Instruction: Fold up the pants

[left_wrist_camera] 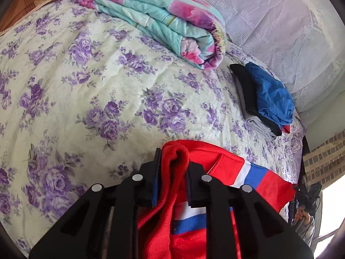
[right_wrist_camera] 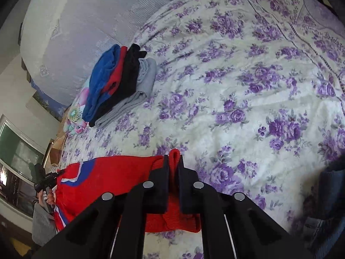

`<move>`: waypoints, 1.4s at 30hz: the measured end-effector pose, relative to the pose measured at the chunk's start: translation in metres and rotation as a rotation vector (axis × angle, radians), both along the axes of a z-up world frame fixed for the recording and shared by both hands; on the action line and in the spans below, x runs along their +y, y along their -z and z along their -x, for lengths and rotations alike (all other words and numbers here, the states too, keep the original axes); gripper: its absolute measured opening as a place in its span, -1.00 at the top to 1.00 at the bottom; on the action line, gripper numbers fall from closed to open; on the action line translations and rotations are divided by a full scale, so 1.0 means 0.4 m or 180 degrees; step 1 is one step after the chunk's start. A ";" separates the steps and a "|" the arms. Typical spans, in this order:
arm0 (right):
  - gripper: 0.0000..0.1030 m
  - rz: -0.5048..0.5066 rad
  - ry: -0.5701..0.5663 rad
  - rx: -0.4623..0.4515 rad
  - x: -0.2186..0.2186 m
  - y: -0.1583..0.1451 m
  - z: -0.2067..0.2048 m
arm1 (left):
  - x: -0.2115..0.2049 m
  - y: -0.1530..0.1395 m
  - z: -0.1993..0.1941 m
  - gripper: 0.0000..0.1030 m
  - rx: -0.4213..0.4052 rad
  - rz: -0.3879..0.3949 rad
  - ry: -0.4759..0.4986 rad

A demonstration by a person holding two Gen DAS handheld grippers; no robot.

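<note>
- Broadly, the bed (left_wrist_camera: 90, 90) with its purple-flowered cover fills both views and serves as the folding surface; most of it lies bare ahead of the grippers.
- The folded quilt (left_wrist_camera: 163, 19), turquoise with pink flowers, sits at upper centre of the left wrist view; the right wrist view shows only a corner of it, at left behind the pile.
- The red pants (right_wrist_camera: 112, 179), with a blue-and-white stripe, hang at the bottom of both frames, stretched between the two grippers, apparently held up by the ribbed edge so they can be laid out or doubled.
- The pile of folded clothes (left_wrist_camera: 265, 99), blue on black on grey, lies at right of the left view, probably finished items set aside. The right wrist view alone exposes a red layer within it.
- The left gripper (left_wrist_camera: 172, 161) is clamped on bunched red ribbing.
- The right gripper (right_wrist_camera: 173, 164) is likewise pinched on a ribbed fold.
- Each view catches the opposite gripper small at its frame edge.
</note>
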State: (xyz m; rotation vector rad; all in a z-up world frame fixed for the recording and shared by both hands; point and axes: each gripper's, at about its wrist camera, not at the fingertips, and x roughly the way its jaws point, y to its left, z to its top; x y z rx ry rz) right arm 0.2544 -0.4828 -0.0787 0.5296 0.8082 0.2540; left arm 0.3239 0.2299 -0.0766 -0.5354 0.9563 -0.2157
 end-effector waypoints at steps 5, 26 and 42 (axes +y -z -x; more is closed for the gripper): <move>0.88 0.0052 0.0027 -0.0215 0.001 -0.067 0.099 | 0.011 -0.059 0.055 0.68 -0.0296 0.0128 0.0072; 0.70 0.0732 0.0360 0.0144 0.027 -0.034 -0.036 | 0.017 0.003 0.021 0.68 -0.0028 0.0176 -0.0060; 0.44 0.0836 -0.0889 -0.0067 0.302 -0.073 -0.190 | 0.057 0.086 -0.017 0.52 0.0198 0.0442 -0.0120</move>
